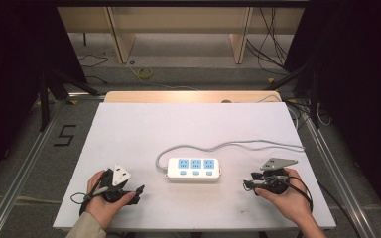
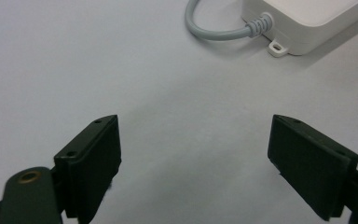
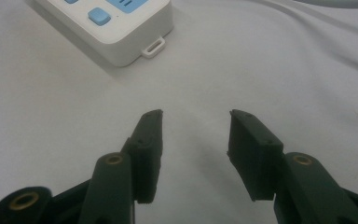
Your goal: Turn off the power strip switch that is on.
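Both hands rest on the table, flanking the power strip. The left gripper and right gripper point inward at it, each with jaws spread and empty.

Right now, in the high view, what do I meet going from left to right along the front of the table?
Left tongs → white power strip → right tongs.

Black "5" marked on floor
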`<action>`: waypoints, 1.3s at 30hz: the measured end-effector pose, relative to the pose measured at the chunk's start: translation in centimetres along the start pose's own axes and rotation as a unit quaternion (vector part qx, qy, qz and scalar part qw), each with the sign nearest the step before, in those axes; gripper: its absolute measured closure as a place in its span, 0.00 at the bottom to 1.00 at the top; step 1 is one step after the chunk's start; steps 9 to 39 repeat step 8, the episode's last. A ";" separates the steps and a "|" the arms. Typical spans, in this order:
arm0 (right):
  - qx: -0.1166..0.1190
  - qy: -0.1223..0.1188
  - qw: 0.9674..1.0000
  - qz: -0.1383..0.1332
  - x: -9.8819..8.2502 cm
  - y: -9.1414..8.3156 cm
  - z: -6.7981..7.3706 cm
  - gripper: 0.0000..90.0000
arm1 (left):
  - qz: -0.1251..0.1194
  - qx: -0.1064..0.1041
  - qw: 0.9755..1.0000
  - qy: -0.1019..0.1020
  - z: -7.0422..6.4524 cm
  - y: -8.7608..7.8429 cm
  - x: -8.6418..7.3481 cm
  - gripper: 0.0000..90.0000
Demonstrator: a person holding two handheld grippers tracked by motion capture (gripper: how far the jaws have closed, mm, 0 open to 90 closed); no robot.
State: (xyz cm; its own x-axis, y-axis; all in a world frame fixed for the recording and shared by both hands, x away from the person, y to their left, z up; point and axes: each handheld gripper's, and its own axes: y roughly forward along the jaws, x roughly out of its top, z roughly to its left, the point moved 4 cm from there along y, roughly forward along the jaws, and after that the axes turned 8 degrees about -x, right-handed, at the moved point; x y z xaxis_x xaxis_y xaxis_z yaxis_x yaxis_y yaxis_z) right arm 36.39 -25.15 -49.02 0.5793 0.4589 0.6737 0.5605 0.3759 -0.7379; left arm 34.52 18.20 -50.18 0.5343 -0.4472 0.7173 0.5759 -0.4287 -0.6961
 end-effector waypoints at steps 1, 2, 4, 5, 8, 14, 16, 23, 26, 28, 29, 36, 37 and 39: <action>-0.001 -0.002 1.000 -0.002 0.0 0.0 0.0 0.61 | 0.000 0.000 1.000 0.000 0.0 0.0 0.0 0.19; -0.001 -0.002 1.000 -0.002 0.0 0.0 0.0 0.61 | 0.001 -0.001 1.000 0.000 0.0 0.0 0.0 0.19; -0.001 -0.001 1.000 -0.004 0.1 0.0 0.0 0.61 | 0.001 -0.001 1.000 0.000 0.1 0.0 0.0 0.19; -0.001 -0.001 1.000 -0.005 0.0 -0.1 0.0 0.60 | 0.000 0.000 1.000 -0.003 0.1 0.1 0.0 0.19; -0.002 -0.001 1.000 -0.007 0.0 -0.1 -0.1 0.59 | 0.002 0.001 1.000 -0.003 0.3 0.3 -0.1 0.19; -0.002 -0.001 1.000 -0.007 0.0 -0.1 -0.1 0.59 | 0.002 0.001 1.000 -0.003 0.3 0.3 -0.1 0.19; -0.002 -0.001 1.000 -0.007 0.0 -0.1 -0.1 0.59 | 0.002 0.001 1.000 -0.003 0.3 0.3 -0.1 0.19; -0.002 -0.001 1.000 -0.007 0.0 -0.1 -0.1 0.59 | 0.002 0.001 1.000 -0.003 0.3 0.3 -0.1 0.19; -0.002 -0.001 1.000 -0.007 0.0 -0.1 -0.1 0.59 | 0.002 0.001 1.000 -0.003 0.3 0.3 -0.1 0.19; -0.002 -0.001 1.000 -0.007 0.0 -0.1 -0.1 0.59 | 0.002 0.001 1.000 -0.003 0.3 0.3 -0.1 0.19; -0.002 -0.001 1.000 -0.007 0.0 -0.1 -0.1 0.59 | 0.002 0.001 1.000 -0.003 0.3 0.3 -0.1 0.19; -0.002 -0.001 1.000 -0.007 0.0 -0.1 -0.1 0.59 | 0.002 0.001 1.000 -0.003 0.3 0.3 -0.1 0.19; -0.002 -0.001 1.000 -0.007 0.0 -0.1 -0.1 0.59 | 0.002 0.001 1.000 -0.003 0.3 0.3 -0.1 0.19; -0.002 -0.001 1.000 -0.007 0.0 -0.1 -0.1 0.59 | 0.002 0.001 1.000 -0.003 0.3 0.3 -0.1 0.19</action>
